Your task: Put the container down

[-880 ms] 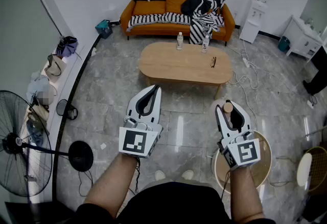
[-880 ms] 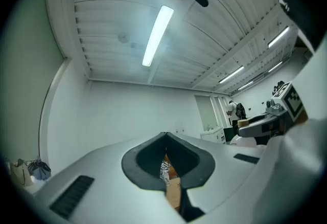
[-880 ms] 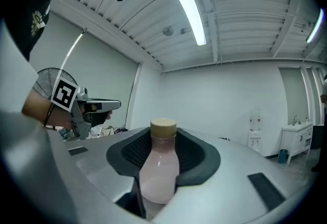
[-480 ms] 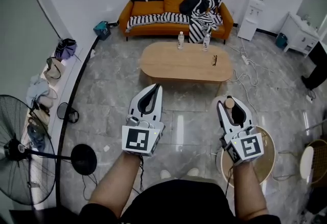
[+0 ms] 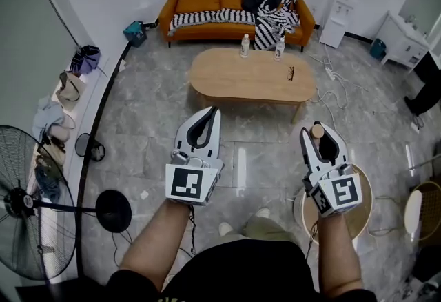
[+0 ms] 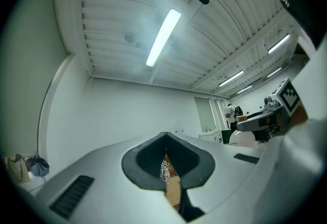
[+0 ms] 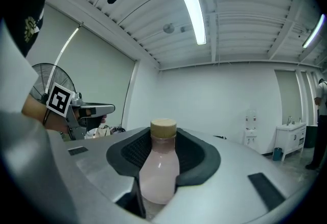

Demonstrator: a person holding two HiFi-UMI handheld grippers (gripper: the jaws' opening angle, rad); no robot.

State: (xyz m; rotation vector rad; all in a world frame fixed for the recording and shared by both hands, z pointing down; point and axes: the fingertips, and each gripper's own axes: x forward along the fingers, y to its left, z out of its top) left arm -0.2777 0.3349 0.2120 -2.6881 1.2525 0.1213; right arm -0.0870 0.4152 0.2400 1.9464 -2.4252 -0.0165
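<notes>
The right gripper [image 5: 318, 135] has its jaws closed on the container [image 7: 159, 169], a pale pink bottle with a tan cap. It is held upright in the air, resting on no surface. A round side table [image 5: 363, 205] shows below that hand. The left gripper [image 5: 211, 114] is level beside it, jaws together and empty. Farther off, an oval coffee table [image 5: 251, 83] carries two bottles [image 5: 244, 45] at its far edge, before an orange sofa [image 5: 200, 3].

Bright overhead light, edges seemingly warped
</notes>
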